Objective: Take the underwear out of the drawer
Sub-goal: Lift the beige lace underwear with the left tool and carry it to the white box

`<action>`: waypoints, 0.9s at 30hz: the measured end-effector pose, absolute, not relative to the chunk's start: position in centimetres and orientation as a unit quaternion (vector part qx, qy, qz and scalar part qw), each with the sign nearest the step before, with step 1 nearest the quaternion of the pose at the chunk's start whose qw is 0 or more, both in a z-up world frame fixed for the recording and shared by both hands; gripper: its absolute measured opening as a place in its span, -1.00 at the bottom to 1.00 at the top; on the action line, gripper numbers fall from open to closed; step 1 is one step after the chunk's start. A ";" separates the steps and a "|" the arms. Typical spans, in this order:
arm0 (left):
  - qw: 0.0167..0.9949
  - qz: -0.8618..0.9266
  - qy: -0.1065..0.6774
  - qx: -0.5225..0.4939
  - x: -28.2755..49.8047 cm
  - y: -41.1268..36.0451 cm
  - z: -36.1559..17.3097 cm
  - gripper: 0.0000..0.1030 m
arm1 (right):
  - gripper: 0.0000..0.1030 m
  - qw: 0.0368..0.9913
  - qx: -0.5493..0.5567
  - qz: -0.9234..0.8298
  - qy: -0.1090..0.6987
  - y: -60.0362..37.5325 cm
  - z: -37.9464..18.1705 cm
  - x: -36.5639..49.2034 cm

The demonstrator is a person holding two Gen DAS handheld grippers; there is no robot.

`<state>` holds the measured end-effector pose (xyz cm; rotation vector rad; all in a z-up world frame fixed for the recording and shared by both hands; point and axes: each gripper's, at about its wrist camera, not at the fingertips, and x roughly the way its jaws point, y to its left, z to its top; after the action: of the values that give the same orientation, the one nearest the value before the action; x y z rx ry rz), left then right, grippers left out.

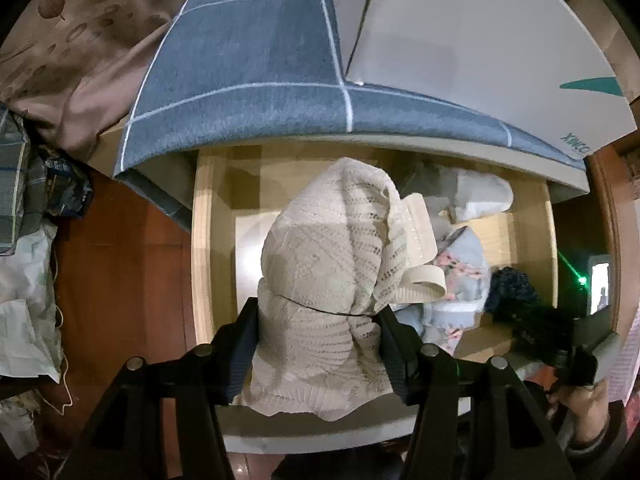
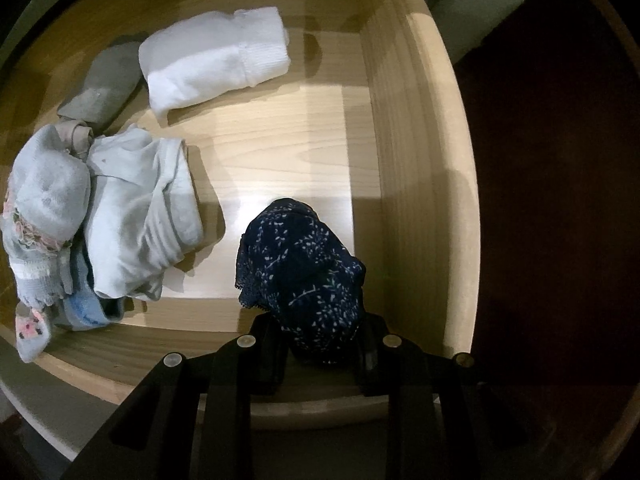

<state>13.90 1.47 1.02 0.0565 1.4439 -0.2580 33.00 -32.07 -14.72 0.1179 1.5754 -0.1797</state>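
My left gripper [image 1: 318, 320] points down over the open wooden drawer [image 1: 202, 240] and is shut on a bundled beige lace undergarment [image 1: 332, 256], which hangs above the drawer floor with its elastic band curling off to the right. My right gripper [image 2: 320, 344] is shut on a dark navy floral underwear [image 2: 300, 276], bunched up over the drawer floor near the right wall [image 2: 412, 168]. In the left wrist view the right gripper's black body [image 1: 544, 332] and the same navy piece [image 1: 512, 288] show at the drawer's right end, with a hand below them.
More clothes lie in the drawer: a folded white piece [image 2: 216, 60], a grey one [image 2: 104, 84], pale blue underwear [image 2: 140, 208] and floral-trimmed pieces [image 2: 36, 216]. A blue checked cloth [image 1: 256, 64] and a white box [image 1: 472, 40] cover the cabinet top. Bags [image 1: 28, 264] sit on the floor at left.
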 end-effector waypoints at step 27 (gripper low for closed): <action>0.804 -0.127 0.581 0.018 12.9 3.7 13.4 0.10 | -0.55 0.696 0.045 -0.100 0.709 -31.7 -15.8 33.1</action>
<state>12.88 3.70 13.43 0.0380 1.2435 -0.2719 33.10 -31.70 -15.75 0.0995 1.5819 -0.2227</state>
